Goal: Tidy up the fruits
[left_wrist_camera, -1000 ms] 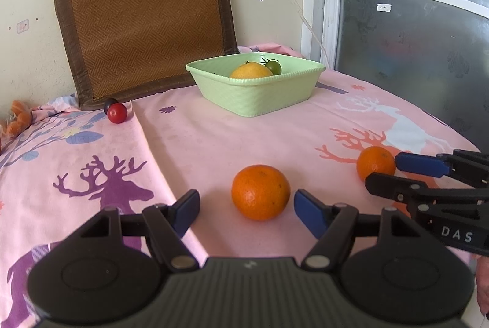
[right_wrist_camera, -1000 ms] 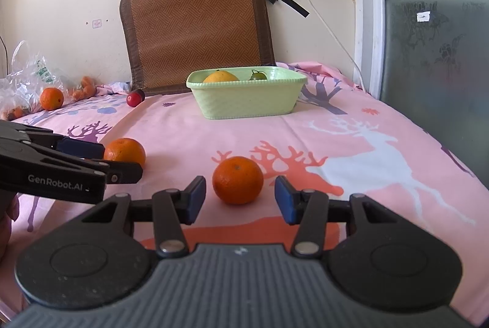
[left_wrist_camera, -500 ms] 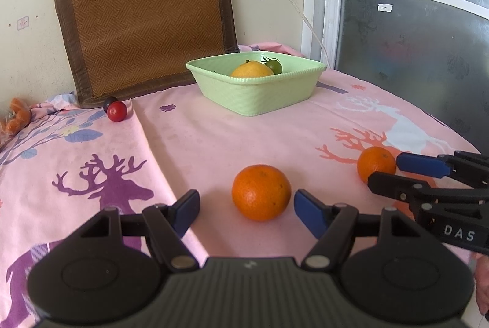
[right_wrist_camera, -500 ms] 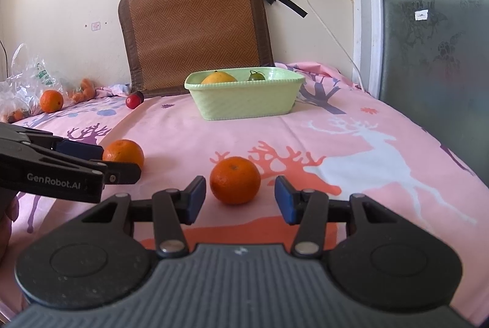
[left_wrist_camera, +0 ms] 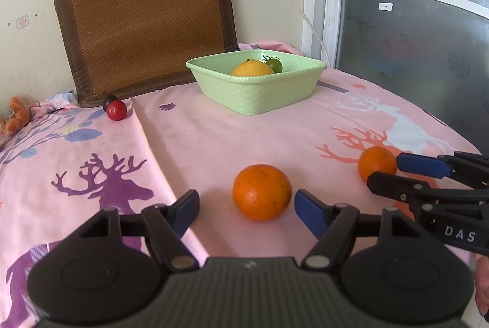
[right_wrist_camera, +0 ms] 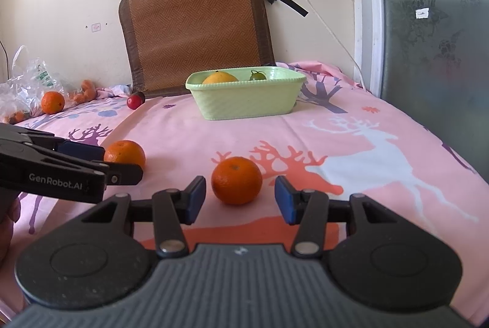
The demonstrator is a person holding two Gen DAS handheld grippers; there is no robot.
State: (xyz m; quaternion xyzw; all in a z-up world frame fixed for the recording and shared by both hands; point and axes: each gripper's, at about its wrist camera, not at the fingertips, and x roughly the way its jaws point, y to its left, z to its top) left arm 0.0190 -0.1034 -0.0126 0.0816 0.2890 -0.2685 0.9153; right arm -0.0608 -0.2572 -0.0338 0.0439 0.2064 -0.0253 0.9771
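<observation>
Left gripper [left_wrist_camera: 246, 205]: jaws spread wide, holding nothing; an orange [left_wrist_camera: 262, 192] sits on the cloth in the gap, nearer the right pad, no contact visible.
Right gripper [right_wrist_camera: 240, 198]: jaws also spread wide, holding nothing; a second orange [right_wrist_camera: 237, 180] rests between the blue pads with space on both sides.
Both oranges: on the pink deer-print tablecloth [left_wrist_camera: 214, 138], toward the near edge of the table, well apart from the basket.
Cross views: the right gripper's fingers reach in from the right of the left camera's view beside its orange; in the right camera's view the left gripper, marked GenRobot.AI, comes in from the left with its orange [right_wrist_camera: 124, 154] at its tips.
Green basket [left_wrist_camera: 259, 96]: stands toward the far edge of the table, near the wall; inside it lie a yellow-orange fruit [left_wrist_camera: 252, 69] and a small green tomato [left_wrist_camera: 274, 64], side by side.
Red cherry tomato [left_wrist_camera: 116, 110]: on the cloth at the far left, just beside a dark round fruit [left_wrist_camera: 108, 100], both at the foot of the woven mat.
Woven mat [left_wrist_camera: 146, 16]: leans upright against the wall behind the basket.
Far left edge: a loose orange [right_wrist_camera: 52, 102] lies next to a clear plastic bag [right_wrist_camera: 21, 83].
</observation>
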